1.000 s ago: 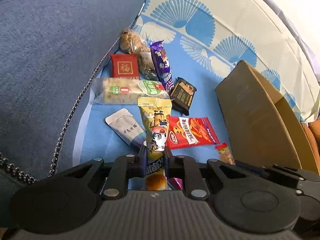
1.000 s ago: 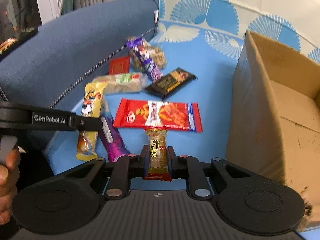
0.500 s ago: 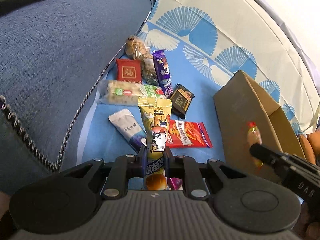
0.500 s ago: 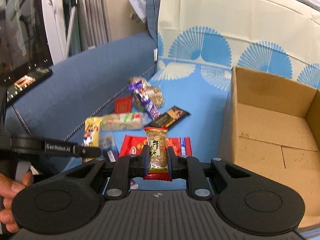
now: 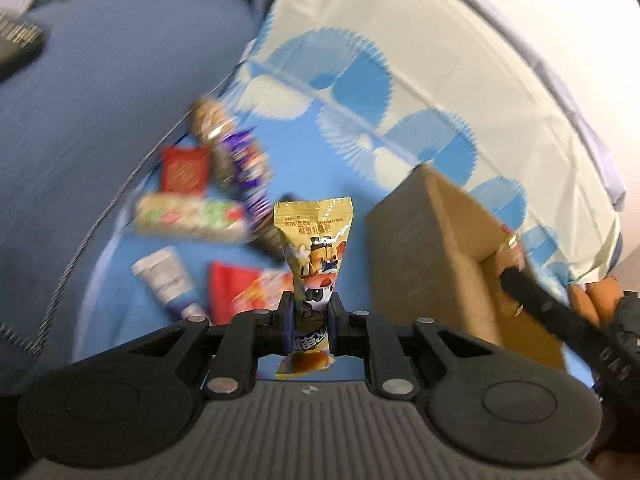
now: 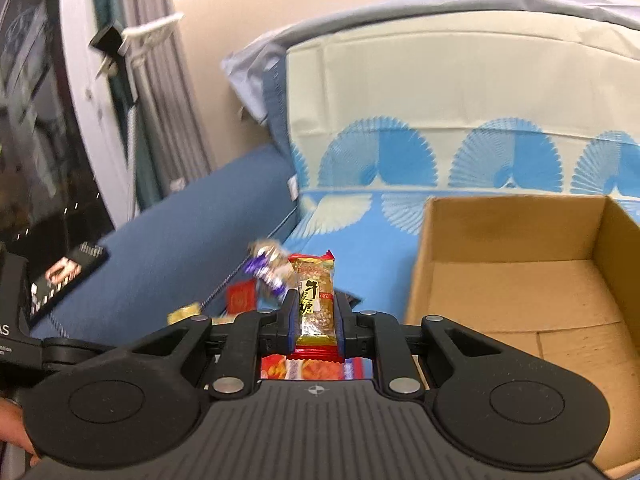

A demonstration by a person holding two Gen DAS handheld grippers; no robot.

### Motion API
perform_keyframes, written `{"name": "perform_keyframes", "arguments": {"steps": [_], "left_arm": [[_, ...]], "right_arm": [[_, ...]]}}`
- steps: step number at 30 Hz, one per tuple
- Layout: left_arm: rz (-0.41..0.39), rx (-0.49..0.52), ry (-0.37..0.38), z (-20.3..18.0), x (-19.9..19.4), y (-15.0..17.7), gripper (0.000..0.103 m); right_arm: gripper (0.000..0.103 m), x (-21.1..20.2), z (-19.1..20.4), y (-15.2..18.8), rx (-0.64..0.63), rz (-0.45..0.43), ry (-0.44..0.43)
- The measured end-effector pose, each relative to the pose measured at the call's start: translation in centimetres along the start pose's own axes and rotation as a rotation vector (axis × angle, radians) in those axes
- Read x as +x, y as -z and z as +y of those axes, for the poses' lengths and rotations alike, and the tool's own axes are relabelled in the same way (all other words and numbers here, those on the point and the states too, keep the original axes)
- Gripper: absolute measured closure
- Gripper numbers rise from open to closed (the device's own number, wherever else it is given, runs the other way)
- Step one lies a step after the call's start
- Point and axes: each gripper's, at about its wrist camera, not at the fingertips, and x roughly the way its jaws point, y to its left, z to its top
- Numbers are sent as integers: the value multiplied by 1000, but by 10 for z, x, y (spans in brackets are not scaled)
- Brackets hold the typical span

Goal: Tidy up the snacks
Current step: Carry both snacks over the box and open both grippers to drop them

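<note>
My left gripper (image 5: 311, 312) is shut on a yellow cartoon snack packet (image 5: 314, 256), held upright above the blue sofa cover. My right gripper (image 6: 316, 312) is shut on a small gold peanut candy bar (image 6: 315, 300) with red ends, held high beside the open cardboard box (image 6: 516, 292). The box (image 5: 424, 264) stands right of the left gripper. The right gripper's finger (image 5: 532, 300) shows over the box's far rim in the left wrist view. Several loose snacks lie on the cover: a red packet (image 5: 186, 170), a purple bar (image 5: 248, 168), a long green-labelled pack (image 5: 188, 220), a white sachet (image 5: 166, 280).
A red chip bag (image 5: 240, 292) lies just ahead of the left gripper and shows under the right gripper (image 6: 312, 368). The blue sofa arm (image 5: 80, 120) rises on the left, with a dark remote (image 6: 68, 276) on it. A fan-patterned backrest (image 6: 440, 120) stands behind.
Both grippers have risen with their snacks. The right gripper has lifted the candy bar off the cover and moved toward the box. The left wrist view is blurred by motion.
</note>
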Motion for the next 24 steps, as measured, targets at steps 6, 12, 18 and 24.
{"name": "perform_keyframes", "arguments": {"steps": [6, 12, 18, 24], "left_arm": [[-44, 49, 84, -63, 9, -24, 87], [-69, 123, 183, -138, 29, -42, 87], [-64, 193, 234, -205, 58, -52, 87], [-27, 251, 232, -248, 86, -51, 87]], "right_arm": [[85, -15, -33, -10, 88, -53, 50], [85, -26, -71, -14, 182, -98, 154], [85, -36, -107, -16, 244, -147, 304], [85, -43, -134, -13, 304, -167, 402]]}}
